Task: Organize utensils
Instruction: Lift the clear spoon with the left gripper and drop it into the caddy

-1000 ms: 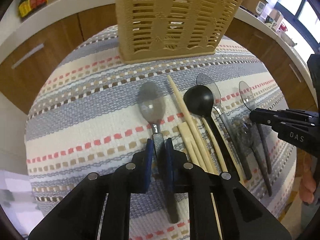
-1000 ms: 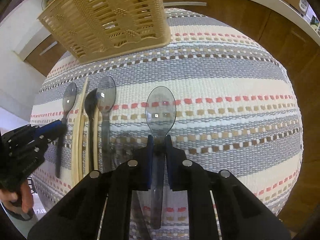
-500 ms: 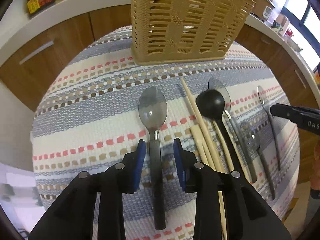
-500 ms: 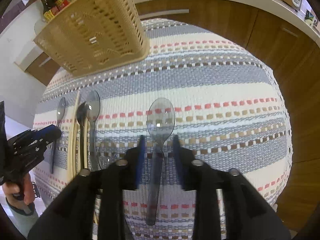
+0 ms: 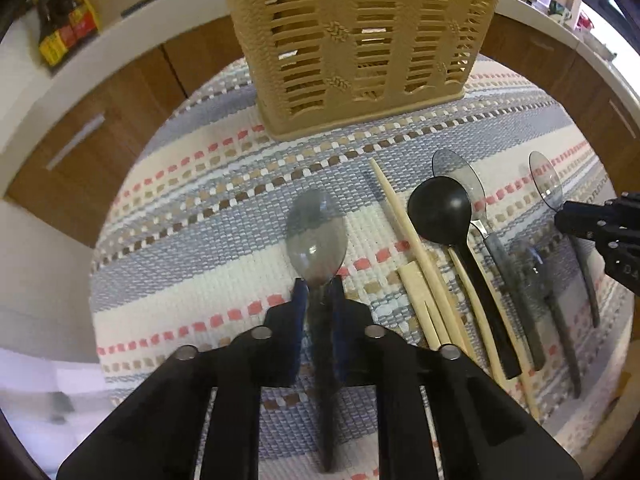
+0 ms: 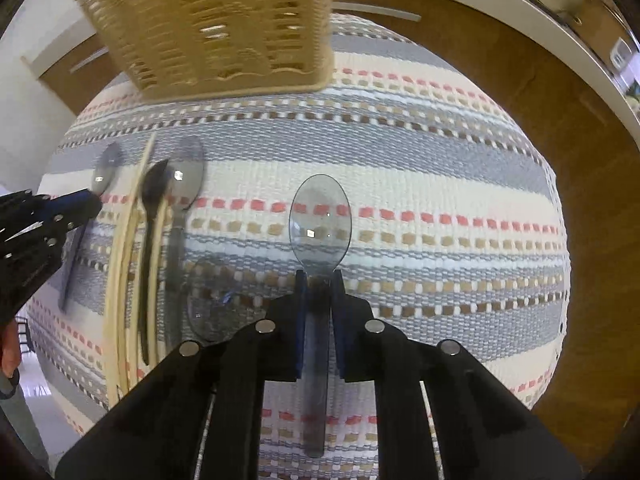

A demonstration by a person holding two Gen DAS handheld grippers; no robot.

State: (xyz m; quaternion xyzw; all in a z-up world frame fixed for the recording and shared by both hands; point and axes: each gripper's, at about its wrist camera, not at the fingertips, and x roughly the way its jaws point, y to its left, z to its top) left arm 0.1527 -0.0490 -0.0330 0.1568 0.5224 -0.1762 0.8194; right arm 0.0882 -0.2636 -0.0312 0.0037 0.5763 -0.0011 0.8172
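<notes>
The left gripper (image 5: 320, 286) is closed on the neck of a smoky spoon (image 5: 317, 236), just below the bowl. The right gripper (image 6: 319, 280) is likewise clamped on the neck of a clear spoon (image 6: 320, 222). Each spoon's long axis is seen to run along the fingers, bowl pointing away toward the basket (image 5: 356, 40), handle trailing back beneath the gripper body.

To the left of the smoky spoon, bare mat (image 5: 200, 216) is noted out to the rounded table edge. To its right a row of utensils is laid roughly parallel: chopsticks (image 5: 404, 224), a black ladle (image 5: 440, 210) overlapping a clear spoon, and further clear spoons nearer the right gripper. To the right of the right gripper, open mat is observed as far as the table's edge.

The surface is covered by a woven mat striped grey, cream, red and brown. The slatted beige basket stands upright at the far side. Wooden cabinets (image 5: 96, 128) under a white counter are seen beyond, with bottles (image 5: 64, 28) on it.
</notes>
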